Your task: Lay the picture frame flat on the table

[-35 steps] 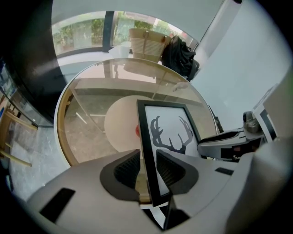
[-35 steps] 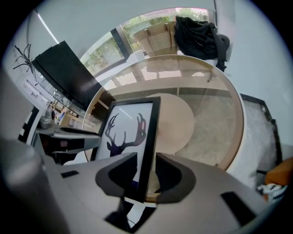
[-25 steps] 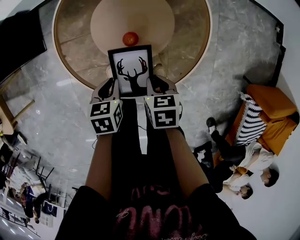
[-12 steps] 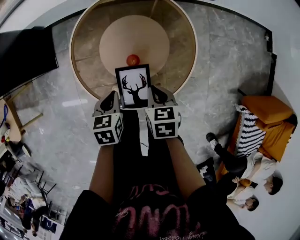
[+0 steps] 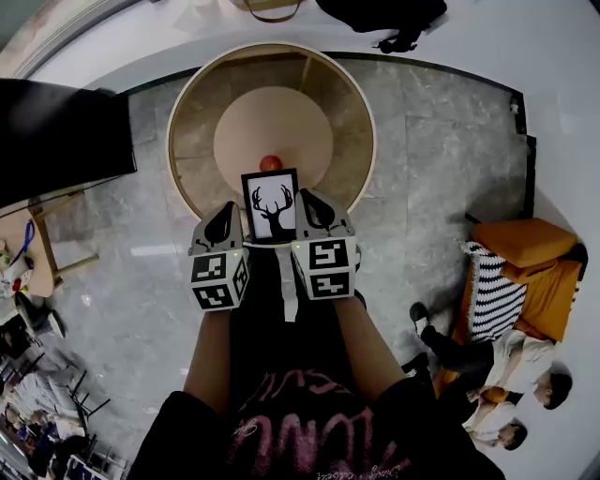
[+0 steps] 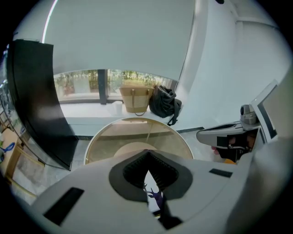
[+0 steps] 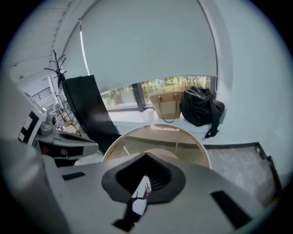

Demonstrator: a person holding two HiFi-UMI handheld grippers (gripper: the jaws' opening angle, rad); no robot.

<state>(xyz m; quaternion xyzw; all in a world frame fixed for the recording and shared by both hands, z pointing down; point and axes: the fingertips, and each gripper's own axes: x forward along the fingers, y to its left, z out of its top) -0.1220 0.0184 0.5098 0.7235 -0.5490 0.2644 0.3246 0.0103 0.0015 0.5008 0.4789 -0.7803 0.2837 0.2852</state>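
The picture frame (image 5: pixel 271 204), black-edged with a deer-head silhouette on white, is held upright over the near rim of the round glass-topped table (image 5: pixel 178 131). My left gripper (image 5: pixel 230 223) is shut on its left edge and my right gripper (image 5: pixel 312 214) on its right edge. In the left gripper view a strip of the frame (image 6: pixel 154 201) shows between the closed pads of the left gripper (image 6: pixel 149 183). The right gripper view shows the frame (image 7: pixel 139 199) pinched the same way by the right gripper (image 7: pixel 145 180). A red ball (image 5: pixel 271 163) lies on the table just beyond the frame.
A tall dark panel (image 5: pixel 56 141) stands to the left, with a wooden stool (image 5: pixel 47 244) below it. An orange sofa with a striped cushion (image 5: pixel 525 253) and people sitting on the floor (image 5: pixel 487 375) are at the right. Bags (image 5: pixel 375 14) lie beyond the table.
The frame and both grippers now sit lower in the head view, at the table's near rim, and the table looks smaller and further off. The frame stays upright between the grippers.
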